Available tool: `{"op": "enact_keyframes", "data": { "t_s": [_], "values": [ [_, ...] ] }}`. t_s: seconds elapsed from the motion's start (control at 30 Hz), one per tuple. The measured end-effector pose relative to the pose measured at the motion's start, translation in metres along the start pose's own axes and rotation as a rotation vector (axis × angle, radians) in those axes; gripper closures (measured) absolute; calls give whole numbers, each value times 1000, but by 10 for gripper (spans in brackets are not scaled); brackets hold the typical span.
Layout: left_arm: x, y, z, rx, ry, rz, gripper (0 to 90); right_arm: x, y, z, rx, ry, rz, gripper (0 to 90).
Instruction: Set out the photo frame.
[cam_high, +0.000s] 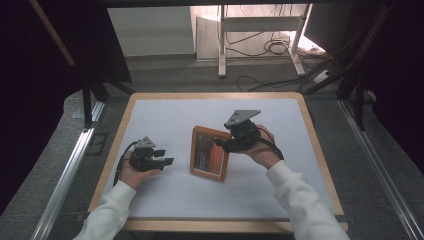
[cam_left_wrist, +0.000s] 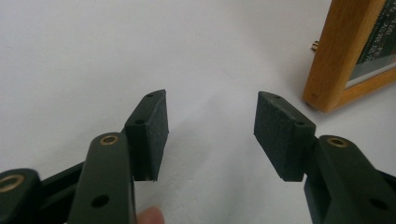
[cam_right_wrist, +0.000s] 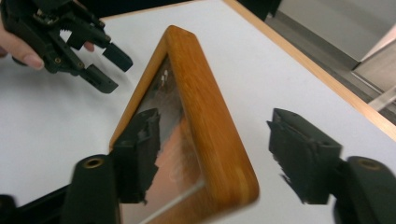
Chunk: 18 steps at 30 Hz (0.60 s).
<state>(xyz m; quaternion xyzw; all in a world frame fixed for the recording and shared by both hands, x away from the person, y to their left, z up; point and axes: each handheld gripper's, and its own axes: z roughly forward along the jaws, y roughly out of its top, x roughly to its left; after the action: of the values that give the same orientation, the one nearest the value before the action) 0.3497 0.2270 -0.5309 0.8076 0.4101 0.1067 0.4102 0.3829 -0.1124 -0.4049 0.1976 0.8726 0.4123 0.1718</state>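
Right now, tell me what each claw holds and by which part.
Nothing is held. The right claw straddles the wooden picture frame at its side rail, pads off it. The left claw is open on nothing.

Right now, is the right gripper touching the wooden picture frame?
Apart. In the right gripper view the right gripper straddles the edge of the wooden picture frame, with white table showing between the frame and one jaw; the other jaw overlaps the glass but does not press it.
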Motion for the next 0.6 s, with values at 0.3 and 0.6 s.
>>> {"op": "enact_keyframes", "data": {
  "t_s": [0.3, 0.6],
  "values": [
    [-7, 3, 1, 13, 10, 39, 429, 0, -40, -25, -93, 2, 146, 235],
    [-11, 4, 2, 18, 1, 51, 446, 6, -87, -47, -89, -22, 194, 205]
  ]
}}
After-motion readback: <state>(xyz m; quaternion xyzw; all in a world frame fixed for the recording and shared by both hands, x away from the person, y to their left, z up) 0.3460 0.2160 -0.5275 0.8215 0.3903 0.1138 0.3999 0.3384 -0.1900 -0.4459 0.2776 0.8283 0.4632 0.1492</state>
